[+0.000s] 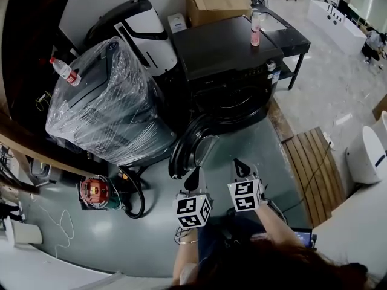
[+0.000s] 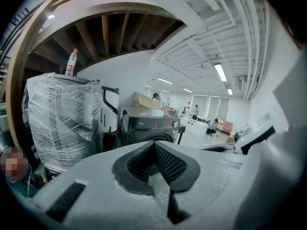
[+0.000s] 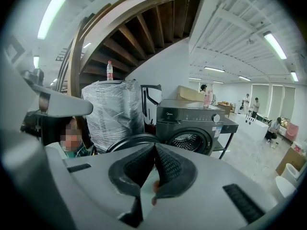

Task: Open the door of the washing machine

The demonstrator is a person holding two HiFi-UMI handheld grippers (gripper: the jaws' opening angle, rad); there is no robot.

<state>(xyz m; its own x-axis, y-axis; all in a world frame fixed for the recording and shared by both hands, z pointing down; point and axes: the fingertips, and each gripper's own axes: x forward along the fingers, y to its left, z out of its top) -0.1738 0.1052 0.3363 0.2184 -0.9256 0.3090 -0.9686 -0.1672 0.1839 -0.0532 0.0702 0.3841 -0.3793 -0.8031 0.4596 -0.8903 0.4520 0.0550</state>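
**Washer door open, both hand-held grippers clenched and empty**

The washer [image 1: 227, 71], a dark front-loader, is seen standing on the grey floor [image 1: 260, 144] between a film-wrapped appliance [image 1: 106, 101] and a low wooden slat platform [image 1: 311, 168]. Its round door [image 1: 190, 147] is swung wide open to the left in the head view, so that the drum [image 3: 187, 140] is laid bare in the right gripper view. A pink bottle [image 1: 256, 29] is stood upright on the washer's top, and a cardboard box [image 1: 217, 5] is set just behind it. A clear bottle with a red label [image 1: 63, 70] is lying on the wrapped appliance.

The left hand-held gripper [image 1: 195, 175] is held just in front of the door's lower edge, apart from it. Its jaws are pressed together, with nothing caught between them. The right hand-held gripper [image 1: 240, 167] is held beside the left one, in front of the washer and clear of it. Its jaws are likewise closed on nothing. Both are pointed towards the washer and slightly downward, side by side, with their marker cubes turned up to the head camera.
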